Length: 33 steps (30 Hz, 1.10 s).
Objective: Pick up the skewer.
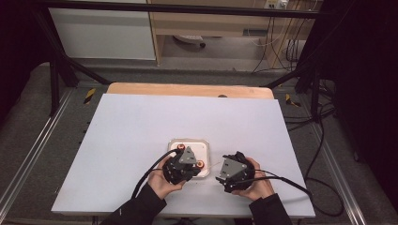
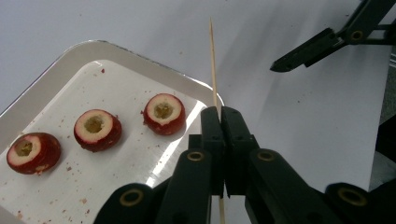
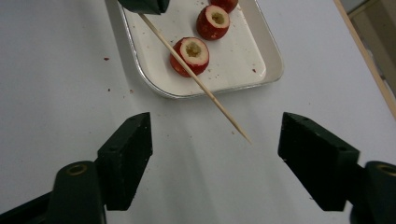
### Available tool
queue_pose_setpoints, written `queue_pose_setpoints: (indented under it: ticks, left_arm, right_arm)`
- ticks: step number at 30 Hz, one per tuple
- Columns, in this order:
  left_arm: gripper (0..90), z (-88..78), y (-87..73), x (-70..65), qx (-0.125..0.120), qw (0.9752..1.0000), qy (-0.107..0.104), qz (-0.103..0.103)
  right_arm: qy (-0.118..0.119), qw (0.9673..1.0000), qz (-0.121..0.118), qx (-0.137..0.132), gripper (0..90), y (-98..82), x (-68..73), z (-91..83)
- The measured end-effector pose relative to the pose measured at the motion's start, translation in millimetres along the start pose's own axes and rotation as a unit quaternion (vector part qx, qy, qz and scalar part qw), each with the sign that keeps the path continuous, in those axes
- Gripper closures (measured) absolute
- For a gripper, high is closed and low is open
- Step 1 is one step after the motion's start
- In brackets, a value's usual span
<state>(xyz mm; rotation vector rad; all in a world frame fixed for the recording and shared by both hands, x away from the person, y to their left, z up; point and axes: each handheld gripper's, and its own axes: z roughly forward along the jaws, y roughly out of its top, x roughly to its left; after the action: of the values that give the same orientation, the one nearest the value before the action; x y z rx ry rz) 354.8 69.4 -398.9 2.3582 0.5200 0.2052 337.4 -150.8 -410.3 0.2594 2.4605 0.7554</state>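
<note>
A white table (image 1: 141, 140) is filling my high view, with a metal tray (image 2: 116, 53) sitting near its six o'clock edge. I am clamping the left gripper (image 2: 219, 112) tight on a wooden skewer (image 2: 213, 60), its tip pointing to twelve o'clock beside the tray's three cored red fruits (image 2: 163, 113). I am holding my right gripper (image 3: 215, 140) with jaws standing apart, nothing between them.

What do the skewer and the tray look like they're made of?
Skewer: likely bamboo or wood, pale tan, matte, thin with a sharpened tip. Tray: probably metal with a white enamel-like glossy inside; its rim shines silvery.
</note>
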Motion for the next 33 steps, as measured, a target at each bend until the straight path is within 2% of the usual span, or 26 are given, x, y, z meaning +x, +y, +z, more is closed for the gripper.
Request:
queue_pose_setpoints:
  ticks: [1, 4, 6, 7, 10, 11, 12, 14, 15, 17, 18, 20, 21, 23, 24, 25, 28, 29, 30, 32, 33]
  left_arm:
    - [88.5, 0.8, 2.0, -0.9, 0.003, 1.0, 0.0, 0.004]
    - [88.5, 2.9, 5.9, -2.9, 0.005, 1.0, -0.003, 0.008]
    - [88.5, 4.7, 8.1, -4.2, 0.008, 0.9999, -0.005, 0.01]
    - [88.5, 6.6, 10.0, -5.4, 0.011, 0.9998, -0.008, 0.011]
    - [88.5, 9.2, 12.4, -6.7, 0.014, 0.9998, -0.012, 0.012]
    - [88.5, 9.2, 12.4, -6.7, 0.014, 0.9998, -0.012, 0.012]
    - [88.5, 10.3, 13.5, -7.1, 0.014, 0.9997, -0.013, 0.012]
    - [88.5, 12.1, 15.0, -8.0, 0.015, 0.9997, -0.016, 0.012]
    - [88.5, 14.1, 16.8, -9.7, 0.015, 0.9996, -0.018, 0.014]
    - [88.5, 15.1, 18.1, -10.8, 0.017, 0.9995, -0.02, 0.016]
    - [88.5, 15.8, 19.0, -11.6, 0.016, 0.9995, -0.021, 0.017]
    - [88.5, 16.6, 20.6, -12.8, 0.015, 0.9994, -0.024, 0.018]
    - [88.5, 17.1, 21.2, -13.3, 0.015, 0.9994, -0.025, 0.02]
    - [88.5, 18.5, 22.6, -14.7, 0.017, 0.9992, -0.027, 0.023]
    - [88.5, 18.9, 23.0, -15.3, 0.018, 0.9992, -0.027, 0.023]
    - [88.5, 20.3, 23.5, -15.9, 0.019, 0.999, -0.029, 0.027]
    - [88.5, 22.7, 23.8, -17.4, 0.022, 0.9989, -0.031, 0.028]
    - [88.5, 22.7, 23.8, -17.4, 0.022, 0.9989, -0.031, 0.028]
    - [88.5, 23.5, 23.8, -18.0, 0.023, 0.9987, -0.032, 0.031]
    - [88.5, 23.9, 24.0, -18.2, 0.025, 0.9986, -0.034, 0.031]
    - [88.5, 24.6, 24.0, -18.7, 0.025, 0.9986, -0.034, 0.032]
  right_arm:
    - [0.002, 0.9998, -0.018, -0.001, 30.8, 1.3, 1.1, 1.4]
    - [0.006, 0.9989, -0.045, 0.004, 34.9, 2.7, 1.8, 2.6]
    - [0.006, 0.9985, -0.054, 0.003, 37.2, 2.8, 2.4, 3.2]
    - [0.012, 0.9972, -0.073, 0.008, 41.2, 2.7, 3.7, 3.7]
    - [0.013, 0.9944, -0.104, 0.009, 46.5, 1.9, 4.4, 4.7]
    - [0.013, 0.9944, -0.104, 0.009, 46.5, 1.9, 4.4, 4.7]
    - [0.014, 0.9915, -0.129, 0.012, 49.9, 1.5, 5.1, 5.4]
    - [0.017, 0.9913, -0.13, 0.013, 51.2, 1.5, 6.3, 5.2]
    - [0.016, 0.9885, -0.15, 0.016, 54.7, 1.1, 6.8, 5.8]
    - [0.017, 0.9875, -0.156, 0.017, 56.5, 1.0, 7.0, 5.9]
    - [0.016, 0.9845, -0.174, 0.017, 59.6, 0.8, 7.5, 6.8]
    - [0.017, 0.9818, -0.188, 0.017, 62.7, 0.5, 7.4, 7.7]
    - [0.017, 0.9818, -0.188, 0.017, 62.7, 0.5, 7.4, 7.7]
    - [0.02, 0.9786, -0.204, 0.019, 67.4, 0.2, 8.9, 8.8]
    - [0.02, 0.9786, -0.204, 0.019, 67.4, 0.2, 8.9, 8.8]
    - [0.019, 0.9762, -0.216, 0.017, 71.4, 0.1, 9.8, 9.0]
    - [0.021, 0.9731, -0.229, 0.017, 76.3, -0.5, 11.7, 9.3]
    - [0.021, 0.9731, -0.229, 0.017, 76.3, -0.5, 11.7, 9.3]
    - [0.024, 0.9697, -0.242, 0.022, 78.6, -0.9, 13.1, 9.8]
    - [0.024, 0.9687, -0.246, 0.022, 79.4, -1.1, 13.6, 10.0]
    - [0.022, 0.9654, -0.258, 0.025, 81.5, -1.7, 14.4, 9.9]
